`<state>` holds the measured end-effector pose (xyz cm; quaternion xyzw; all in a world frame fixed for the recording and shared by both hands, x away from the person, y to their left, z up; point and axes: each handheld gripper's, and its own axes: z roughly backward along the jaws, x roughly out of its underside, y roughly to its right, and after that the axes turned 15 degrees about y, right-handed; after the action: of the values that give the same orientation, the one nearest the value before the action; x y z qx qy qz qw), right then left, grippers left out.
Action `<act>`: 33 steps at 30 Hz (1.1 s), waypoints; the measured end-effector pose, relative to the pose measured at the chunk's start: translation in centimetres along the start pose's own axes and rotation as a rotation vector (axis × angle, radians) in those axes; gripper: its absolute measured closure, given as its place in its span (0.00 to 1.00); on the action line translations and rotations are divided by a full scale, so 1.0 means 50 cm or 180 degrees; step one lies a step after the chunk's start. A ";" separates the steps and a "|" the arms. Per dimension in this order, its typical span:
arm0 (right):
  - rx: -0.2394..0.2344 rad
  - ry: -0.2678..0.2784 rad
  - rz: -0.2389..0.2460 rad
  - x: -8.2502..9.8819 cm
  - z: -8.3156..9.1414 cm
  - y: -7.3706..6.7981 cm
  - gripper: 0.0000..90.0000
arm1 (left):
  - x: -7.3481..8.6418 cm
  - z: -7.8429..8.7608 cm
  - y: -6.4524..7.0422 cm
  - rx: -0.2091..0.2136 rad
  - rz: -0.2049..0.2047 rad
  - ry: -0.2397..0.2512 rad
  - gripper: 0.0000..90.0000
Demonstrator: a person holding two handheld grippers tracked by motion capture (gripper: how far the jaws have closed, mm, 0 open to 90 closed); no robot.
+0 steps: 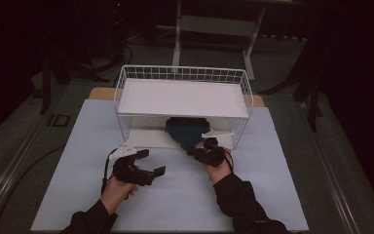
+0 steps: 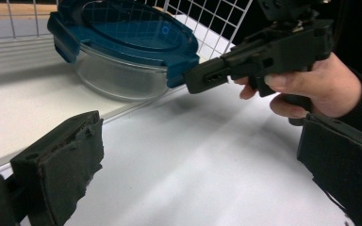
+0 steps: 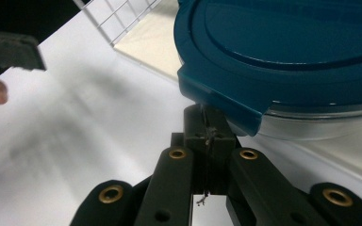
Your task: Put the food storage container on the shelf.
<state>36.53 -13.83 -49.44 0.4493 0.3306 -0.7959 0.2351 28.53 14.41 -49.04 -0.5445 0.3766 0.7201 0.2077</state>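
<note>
A round clear glass container (image 2: 118, 75) with a dark blue snap-on lid (image 2: 122, 30) stood upright, lid on, on the lower level of the white wire rack (image 1: 126, 80), at its open front edge. One lid latch tab (image 3: 226, 101) projected forward over the edge. The glass bowl appeared empty.

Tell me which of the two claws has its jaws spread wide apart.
The left claw: its jaws stand wide apart over the white table, holding nothing. The right claw is shut, tips pressed together against the clip of the blue lid.
</note>
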 end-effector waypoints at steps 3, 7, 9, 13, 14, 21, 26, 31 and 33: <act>0.0036 0.0014 -0.0024 -0.005 -0.006 0.006 0.99 | 0.002 -0.002 0.000 0.0004 0.0007 -0.0012 0.02; 0.0060 0.0036 0.0003 -0.008 -0.017 0.011 0.99 | 0.005 -0.004 0.001 0.0046 0.0018 -0.0025 0.02; 0.0064 0.0022 0.0011 -0.009 -0.023 0.013 0.99 | 0.006 -0.004 0.001 0.0038 0.0000 -0.0032 0.02; 0.0116 -0.0014 0.0033 -0.010 -0.030 0.020 0.99 | 0.007 -0.003 0.000 0.0037 0.0012 -0.0025 0.02; 0.0128 -0.0023 0.0029 -0.010 -0.030 0.022 0.99 | 0.007 -0.003 0.000 0.0041 0.0021 -0.0019 0.02; 0.0110 0.0005 -0.0021 -0.009 -0.033 0.029 0.97 | 0.009 -0.003 0.000 0.0042 -0.0011 -0.0029 0.02; -0.0003 0.0049 0.0008 -0.004 -0.019 0.008 0.89 | 0.009 -0.003 0.002 0.0039 -0.0048 -0.0045 0.02; -0.0083 0.0134 0.0099 0.004 -0.001 -0.008 0.55 | 0.005 -0.002 0.010 0.0076 -0.0108 -0.0039 0.02; -0.0098 0.0190 0.0089 0.007 0.006 -0.008 0.41 | 0.004 -0.001 0.012 0.0079 -0.0125 -0.0035 0.02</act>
<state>35.92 -13.79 -49.50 0.4739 0.3433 -0.7736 0.2432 28.08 13.95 -49.05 -0.5452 0.3735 0.7142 0.2306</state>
